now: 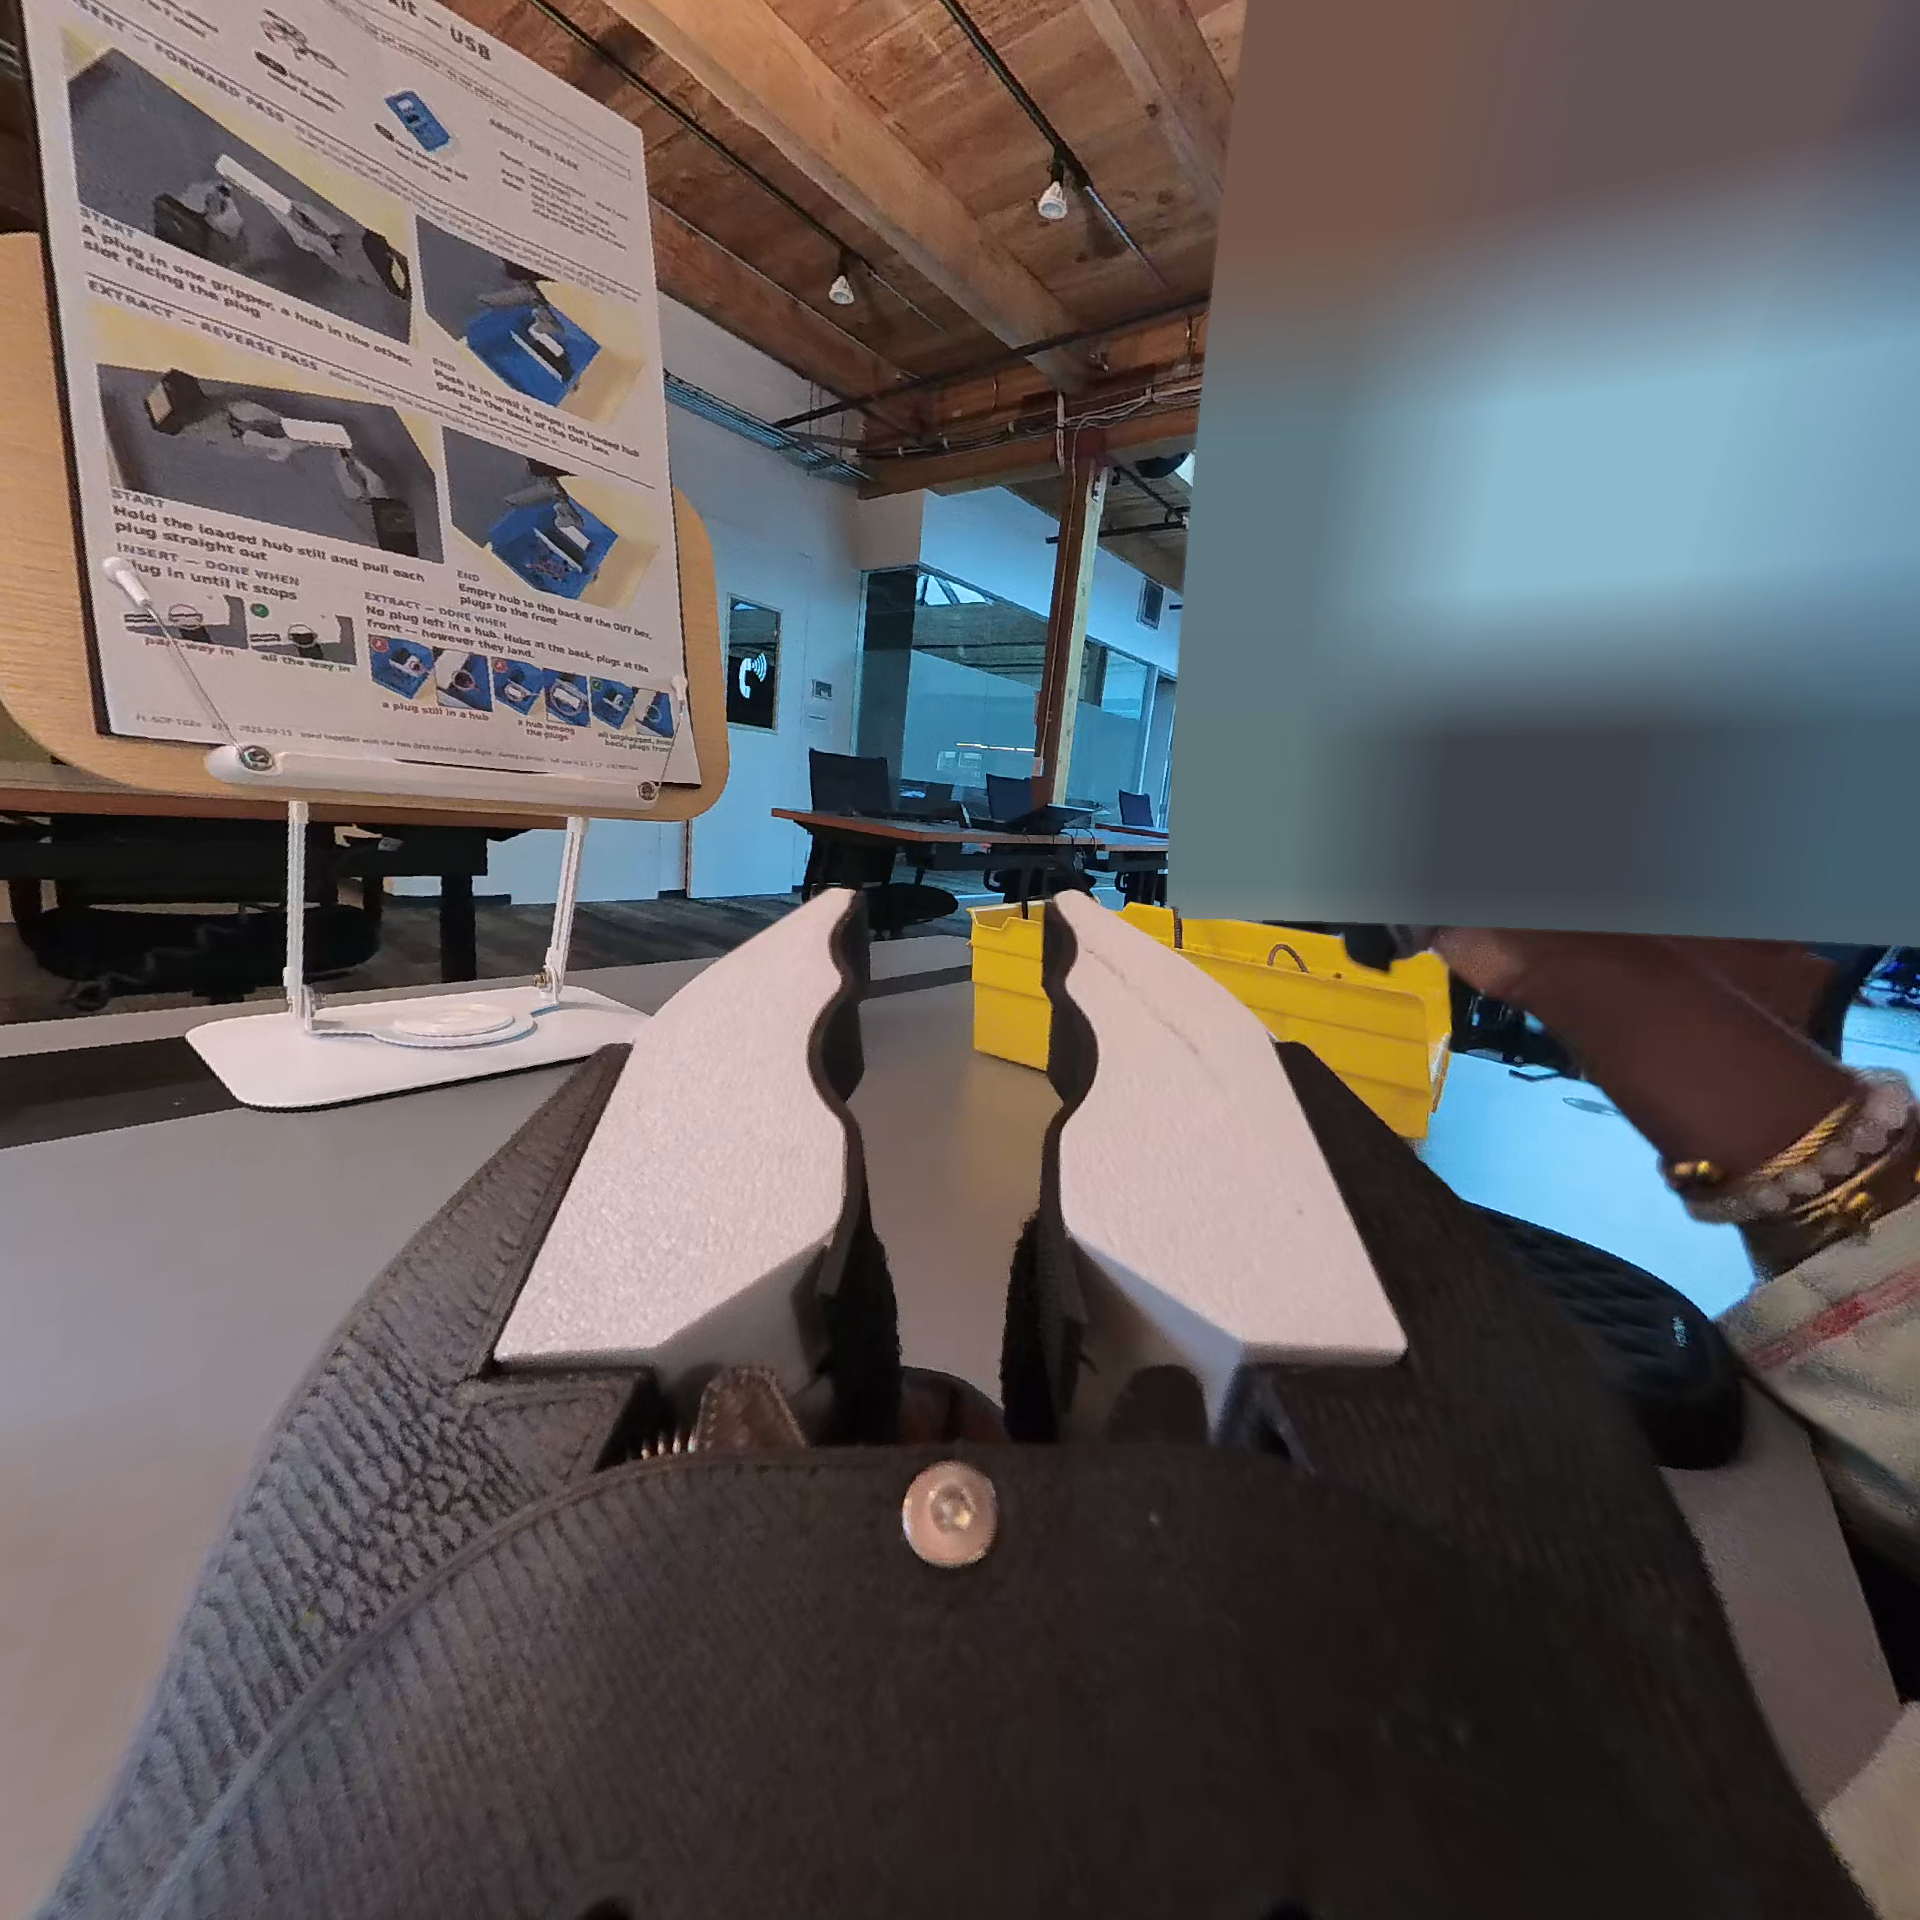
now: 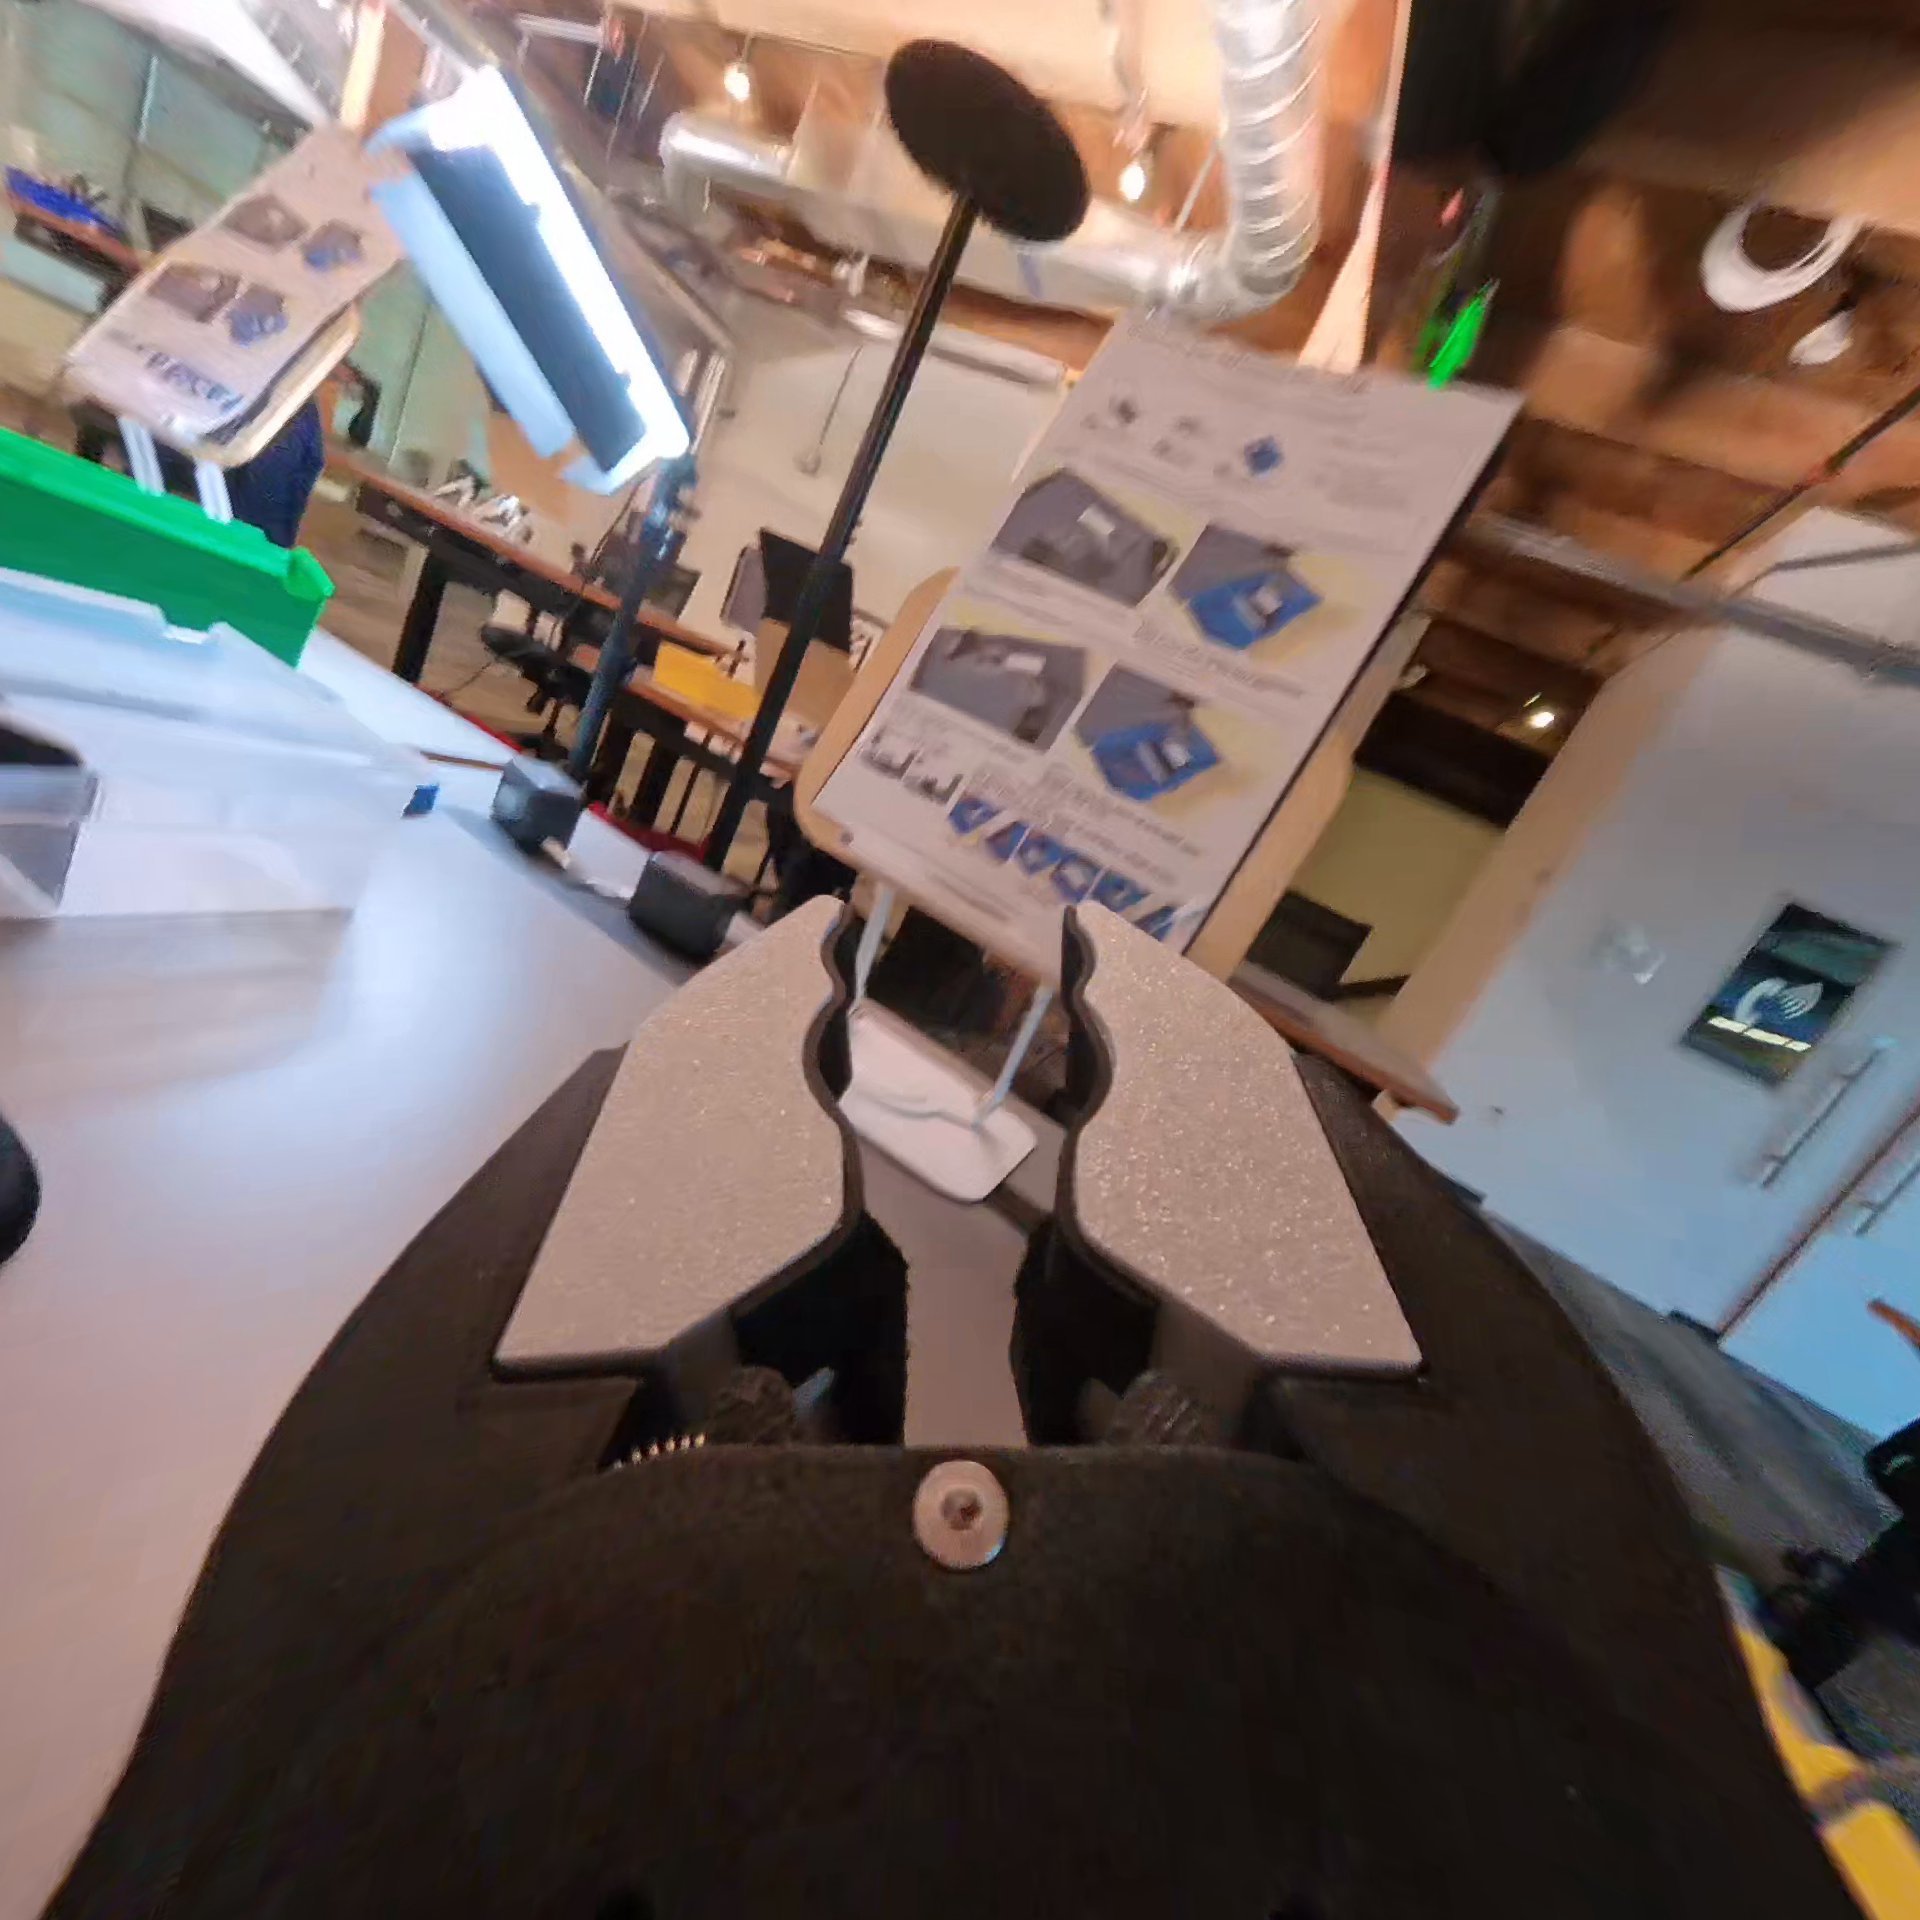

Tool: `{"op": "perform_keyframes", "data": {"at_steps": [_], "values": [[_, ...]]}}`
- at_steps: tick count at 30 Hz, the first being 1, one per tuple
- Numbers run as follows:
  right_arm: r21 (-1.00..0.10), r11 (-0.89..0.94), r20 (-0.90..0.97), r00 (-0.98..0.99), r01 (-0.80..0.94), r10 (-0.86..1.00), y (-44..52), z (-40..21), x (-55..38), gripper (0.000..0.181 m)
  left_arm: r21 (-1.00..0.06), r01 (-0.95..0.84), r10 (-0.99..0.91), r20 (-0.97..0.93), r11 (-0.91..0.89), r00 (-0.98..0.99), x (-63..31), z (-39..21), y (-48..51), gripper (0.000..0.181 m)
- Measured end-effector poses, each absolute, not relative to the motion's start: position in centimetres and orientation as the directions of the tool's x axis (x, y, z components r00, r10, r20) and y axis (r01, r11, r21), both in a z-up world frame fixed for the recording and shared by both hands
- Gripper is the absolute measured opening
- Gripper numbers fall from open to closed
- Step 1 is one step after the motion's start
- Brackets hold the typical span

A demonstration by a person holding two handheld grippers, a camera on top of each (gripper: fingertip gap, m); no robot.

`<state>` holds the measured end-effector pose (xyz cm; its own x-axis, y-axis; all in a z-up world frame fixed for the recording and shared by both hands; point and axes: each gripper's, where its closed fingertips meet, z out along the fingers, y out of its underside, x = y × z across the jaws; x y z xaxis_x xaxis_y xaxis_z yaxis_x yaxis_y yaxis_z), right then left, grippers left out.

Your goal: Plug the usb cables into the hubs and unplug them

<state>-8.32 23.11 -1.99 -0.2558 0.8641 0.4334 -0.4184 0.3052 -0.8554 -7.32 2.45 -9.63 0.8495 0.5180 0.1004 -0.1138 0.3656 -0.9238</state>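
My left feed is sharp and evenly daylit with ceiling spotlights (image 1: 1052, 197), while my right feed smears with motion blur, a glaring light panel (image 2: 540, 281), and bowed fisheye edges.

Wooden beam ceiling (image 1: 831, 125) with track spotlights (image 1: 1051, 197) and a silver duct (image 2: 1262, 156). White walls (image 1: 769, 499), glass partitions (image 1: 977, 675), a timber post (image 1: 1070, 623). Desks (image 1: 935, 831) with dark chairs (image 1: 852, 779) stand behind the grey table (image 1: 208, 1299). A light panel (image 2: 530, 281) glows on a stand, dark carpet (image 2: 1714, 1434) below
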Motion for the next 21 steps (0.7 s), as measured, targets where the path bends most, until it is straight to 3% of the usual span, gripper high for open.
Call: {"op": "perform_keyframes", "data": {"at_steps": [8, 12, 17, 21], "values": [[-0.941, 0.087, 0.246, -0.482, -0.328, 0.841, 18.9, -8.9, -10.0, 0.043, -0.931, -0.163, 0.545, 0.044, 0.326, 0.837, -7.3, -9.8, 2.7, 0.032], [-0.933, 0.113, 0.291, -0.528, -0.343, 0.798, 17.1, -10.1, -9.5, 0.044, -0.938, -0.198, 0.543, -0.013, 0.284, 0.84, -7.1, -10.0, 3.5, 0.032], [-0.968, 0.044, 0.193, -0.619, -0.247, 0.761, 15.9, -11.5, -10.3, 0.059, -0.944, -0.204, 0.541, -0.034, 0.258, 0.84, -7.0, -10.3, 3.9, 0.034], [-0.966, 0.078, 0.213, -0.586, -0.247, 0.782, 16.3, -12.1, -11.0, 0.063, -0.939, -0.214, 0.563, -0.027, 0.269, 0.826, -7.2, -10.1, 3.5, 0.035]]}}
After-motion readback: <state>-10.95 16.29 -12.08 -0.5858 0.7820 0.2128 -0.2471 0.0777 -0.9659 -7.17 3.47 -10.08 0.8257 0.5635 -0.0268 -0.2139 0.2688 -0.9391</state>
